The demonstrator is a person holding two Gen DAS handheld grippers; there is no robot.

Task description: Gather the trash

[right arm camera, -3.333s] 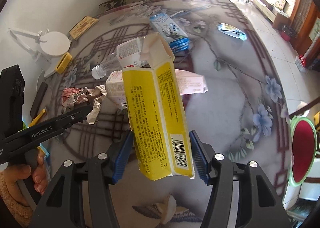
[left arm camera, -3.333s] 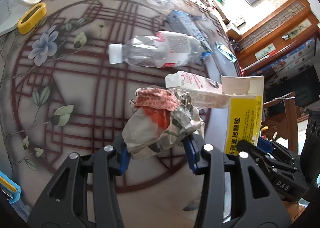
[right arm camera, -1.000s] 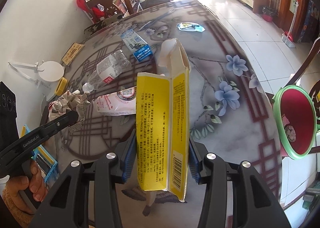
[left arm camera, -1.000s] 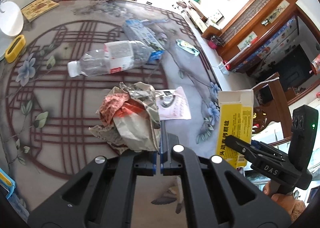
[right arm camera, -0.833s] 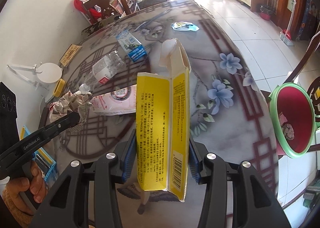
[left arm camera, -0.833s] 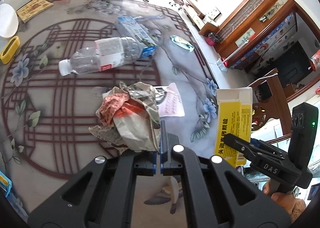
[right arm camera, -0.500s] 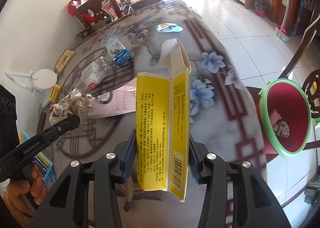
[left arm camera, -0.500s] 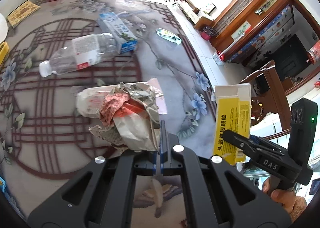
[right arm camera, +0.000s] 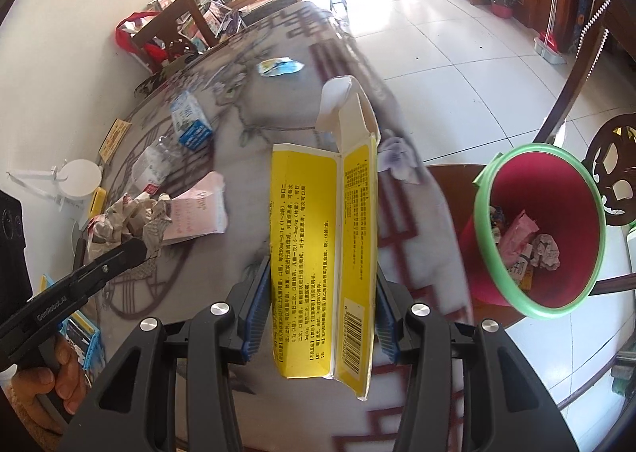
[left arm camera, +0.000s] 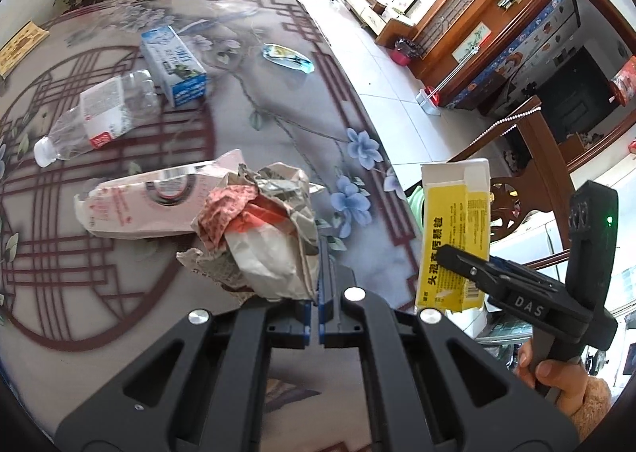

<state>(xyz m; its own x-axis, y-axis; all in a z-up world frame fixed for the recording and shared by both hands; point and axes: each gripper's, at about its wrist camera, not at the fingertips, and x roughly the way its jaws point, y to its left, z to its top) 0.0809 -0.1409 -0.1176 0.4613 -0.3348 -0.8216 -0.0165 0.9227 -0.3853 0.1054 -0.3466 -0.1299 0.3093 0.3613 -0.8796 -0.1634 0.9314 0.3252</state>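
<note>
My left gripper (left arm camera: 319,253) is shut on a crumpled wad of paper and wrapper (left arm camera: 262,237), held above the patterned table (left arm camera: 278,114). My right gripper (right arm camera: 322,309) is shut on a tall yellow carton (right arm camera: 322,237) with its top flap open, held upright near the table's edge. In the left wrist view the yellow carton (left arm camera: 453,221) and the right gripper (left arm camera: 449,253) hang to the right of the wad. A red bin with a green rim (right arm camera: 483,237) stands below and to the right of the carton, with several scraps inside.
On the table lie a clear plastic bottle (left arm camera: 99,114), a blue and white carton (left arm camera: 175,62), a flattened pink carton (left arm camera: 139,201) and a blue wrapper (left arm camera: 288,56). A wooden chair (right arm camera: 616,174) stands behind the bin. Tiled floor lies beyond the table's edge.
Both grippers have carried their loads sideways toward the table's edge. The red bin now looms larger and closer in the right wrist view. Neither grip has changed.
</note>
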